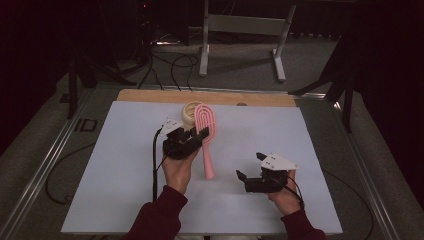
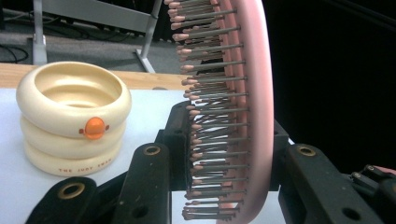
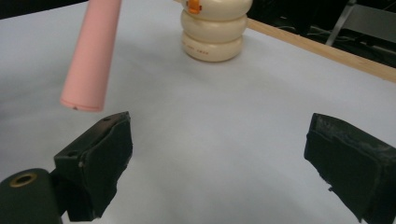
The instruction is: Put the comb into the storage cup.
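High view with the 2 tongs views. The bench (image 1: 125, 165), under a pale sheet with a wooden strip along its far edge, carries 1 cream ringed container and has 1 pink hairbrush held over it.

Left tongs (image 1: 196, 136): pressed in on the head of the pink hairbrush (image 1: 206, 131), 1 black jaw against the bristle side and 1 against the smooth back, as the left tongs view shows at close range (image 2: 252, 116). The brush stands on edge in the grip, its bristles turned toward the container; its handle runs back toward the person, and the rounded handle end hangs clear above the sheet in the right tongs view (image 3: 91, 56). The left hand (image 1: 177, 170) wraps the tongs body from behind, the forearm in a dark red sleeve entering from the bottom edge.

Right tongs (image 1: 248, 167): spread wide, nothing between the pads, only bare sheet beneath them. They point leftward toward the handle end, near it and apart from it. The right hand (image 1: 284, 194) holds them low over the bench.

Cream ringed container (image 1: 190, 115): 3 stacked rings, open at the top, 1 orange button on the side (image 2: 94, 128); it stands upright on the bench just beside the brush head, at the far side of the left tongs.
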Tool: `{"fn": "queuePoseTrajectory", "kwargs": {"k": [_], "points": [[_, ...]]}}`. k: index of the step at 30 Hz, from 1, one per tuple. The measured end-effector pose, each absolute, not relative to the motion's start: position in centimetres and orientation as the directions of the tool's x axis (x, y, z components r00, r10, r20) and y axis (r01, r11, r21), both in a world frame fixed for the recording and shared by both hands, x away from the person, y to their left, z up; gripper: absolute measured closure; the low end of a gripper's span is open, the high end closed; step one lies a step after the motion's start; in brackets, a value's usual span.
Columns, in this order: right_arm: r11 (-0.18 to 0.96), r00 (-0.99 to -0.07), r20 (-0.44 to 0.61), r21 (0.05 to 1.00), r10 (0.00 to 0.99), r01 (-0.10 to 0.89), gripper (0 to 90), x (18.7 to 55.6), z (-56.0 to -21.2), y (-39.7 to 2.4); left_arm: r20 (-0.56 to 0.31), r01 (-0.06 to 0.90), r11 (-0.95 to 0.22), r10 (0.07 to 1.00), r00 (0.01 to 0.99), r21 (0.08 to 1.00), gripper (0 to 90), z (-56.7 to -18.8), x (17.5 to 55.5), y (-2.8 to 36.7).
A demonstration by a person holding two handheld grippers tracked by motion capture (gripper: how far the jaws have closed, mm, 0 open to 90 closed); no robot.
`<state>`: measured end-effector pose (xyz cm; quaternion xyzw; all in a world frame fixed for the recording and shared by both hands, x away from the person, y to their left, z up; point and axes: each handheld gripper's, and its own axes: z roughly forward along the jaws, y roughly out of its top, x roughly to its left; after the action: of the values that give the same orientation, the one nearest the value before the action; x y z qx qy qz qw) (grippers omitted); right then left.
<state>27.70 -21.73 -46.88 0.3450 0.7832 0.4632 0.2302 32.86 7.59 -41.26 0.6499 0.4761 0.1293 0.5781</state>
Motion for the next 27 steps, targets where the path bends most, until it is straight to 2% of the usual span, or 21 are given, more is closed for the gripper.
{"fn": "queuePoseTrajectory", "kwargs": {"k": [27], "points": [[0.212, -0.577, 0.011, 0.924, 0.817, 0.319, 7.9, 26.1, -48.5, -25.5, -0.351, 0.453, 0.097, 0.780, 0.519, 0.886, 66.0, -40.8, 33.6, 10.0]]}}
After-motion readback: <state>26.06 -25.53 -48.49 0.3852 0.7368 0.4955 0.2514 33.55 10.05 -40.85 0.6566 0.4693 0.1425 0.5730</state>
